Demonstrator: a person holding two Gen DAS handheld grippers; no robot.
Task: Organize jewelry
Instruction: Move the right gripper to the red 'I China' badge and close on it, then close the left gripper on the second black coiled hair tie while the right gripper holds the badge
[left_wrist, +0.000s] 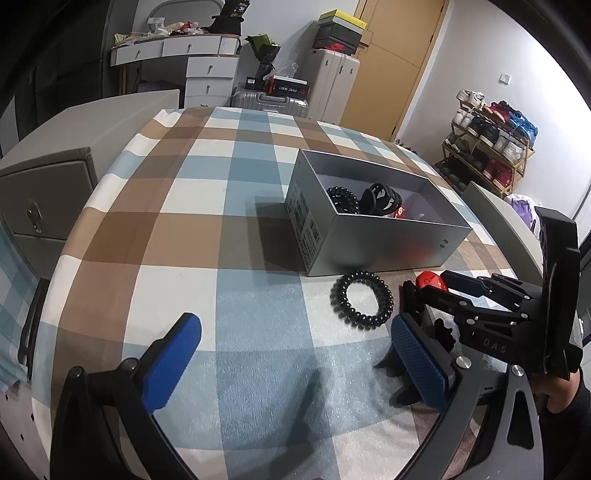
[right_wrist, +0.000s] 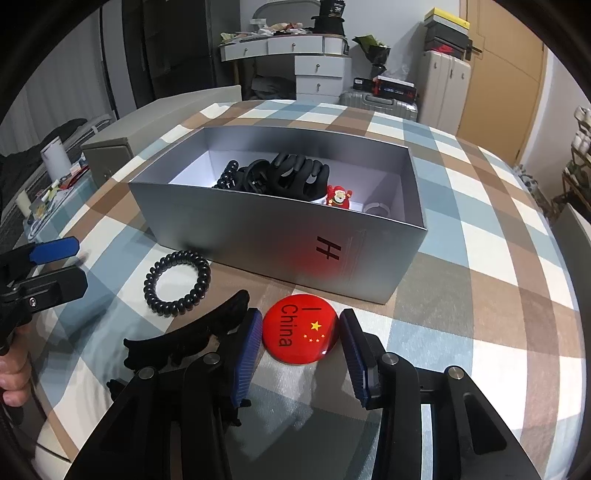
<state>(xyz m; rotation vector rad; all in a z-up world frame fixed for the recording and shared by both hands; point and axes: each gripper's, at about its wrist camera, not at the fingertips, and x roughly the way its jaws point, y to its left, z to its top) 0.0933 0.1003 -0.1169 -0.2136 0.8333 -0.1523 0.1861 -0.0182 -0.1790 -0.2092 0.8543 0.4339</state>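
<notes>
A grey open box (right_wrist: 258, 229) on the checked cloth holds black hair claws (right_wrist: 295, 177), a black coil tie (right_wrist: 227, 175), a Santa figure (right_wrist: 339, 197) and a white ring (right_wrist: 376, 210). In front of it lie a round red "I China" badge (right_wrist: 301, 332), a black coil hair tie (right_wrist: 177, 282) and a black hair claw (right_wrist: 184, 343). My right gripper (right_wrist: 301, 350) is open with its fingers on either side of the badge, low at the cloth. My left gripper (left_wrist: 291, 354) is open and empty, left of the coil tie (left_wrist: 362, 299). The box (left_wrist: 369, 236) and right gripper (left_wrist: 432, 284) show in the left wrist view.
The black hair claw lies just left of my right gripper's left finger (right_wrist: 247, 354). A grey cabinet (left_wrist: 40, 206) stands beside the table at the left. Suitcases (right_wrist: 380, 101) and a white desk (right_wrist: 295, 48) stand beyond the far edge.
</notes>
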